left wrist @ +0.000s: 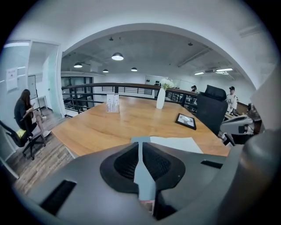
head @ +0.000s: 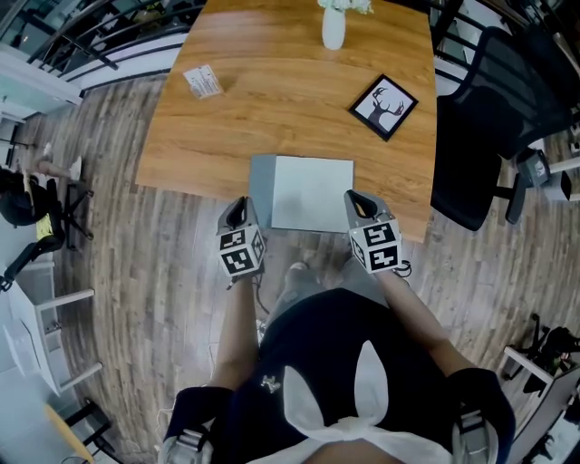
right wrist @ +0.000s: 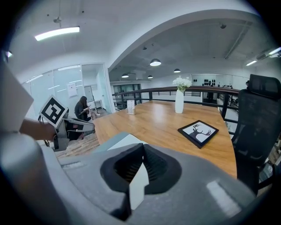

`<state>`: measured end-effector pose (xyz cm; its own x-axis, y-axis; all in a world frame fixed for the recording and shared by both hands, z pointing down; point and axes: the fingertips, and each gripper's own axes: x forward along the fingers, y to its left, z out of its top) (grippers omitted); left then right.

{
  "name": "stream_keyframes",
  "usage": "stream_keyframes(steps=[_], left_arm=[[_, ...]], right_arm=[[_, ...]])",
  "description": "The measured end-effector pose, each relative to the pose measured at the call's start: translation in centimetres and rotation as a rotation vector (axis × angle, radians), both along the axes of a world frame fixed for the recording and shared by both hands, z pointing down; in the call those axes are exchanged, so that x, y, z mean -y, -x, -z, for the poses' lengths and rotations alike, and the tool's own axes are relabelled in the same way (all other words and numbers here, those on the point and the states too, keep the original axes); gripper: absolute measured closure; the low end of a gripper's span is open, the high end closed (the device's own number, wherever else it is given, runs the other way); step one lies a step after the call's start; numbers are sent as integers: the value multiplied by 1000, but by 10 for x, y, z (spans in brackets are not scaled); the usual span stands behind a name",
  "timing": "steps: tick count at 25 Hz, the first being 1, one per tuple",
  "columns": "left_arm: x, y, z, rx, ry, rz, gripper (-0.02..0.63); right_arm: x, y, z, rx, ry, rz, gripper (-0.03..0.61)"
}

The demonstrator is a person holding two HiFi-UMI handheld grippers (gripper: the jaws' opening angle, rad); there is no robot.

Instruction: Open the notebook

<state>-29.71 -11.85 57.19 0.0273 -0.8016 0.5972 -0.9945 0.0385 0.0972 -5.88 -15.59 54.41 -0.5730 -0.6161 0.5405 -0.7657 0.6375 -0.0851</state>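
Jaws of left gripper (left wrist: 140,147): clenched on the grey cover (left wrist: 143,176), which shows edge-on as a thin strip between the pads. Jaws of right gripper (right wrist: 141,151): clenched on a white page (right wrist: 137,186). Notebook (head: 313,195): at the near edge of the table (head: 272,118), between the two grippers, with a white sheet uppermost and a grey strip along its left side. Left gripper at its near left corner, right gripper at its right edge. Frame (head: 383,106): deer print, lying flat beyond the notebook to the right. Vase (head: 333,27): white, upright, at the far edge. Card stand (head: 203,82): far left. Chair (head: 480,118): black, just beside the table's right side.
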Motion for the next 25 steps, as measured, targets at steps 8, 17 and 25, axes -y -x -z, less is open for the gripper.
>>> stream_keyframes(steps=[8,17,25], left_arm=[[9,-48,49,-19,-120,-85,540],[11,-97,77,-8,-198,-178,522],[6,-118,90,15,-246,-213,589]], right_arm=[[-3,2,25,46,-23,76,581],[-6,2,43,76,-60,125,581],[-13,-4,55,87,-88,149,582]])
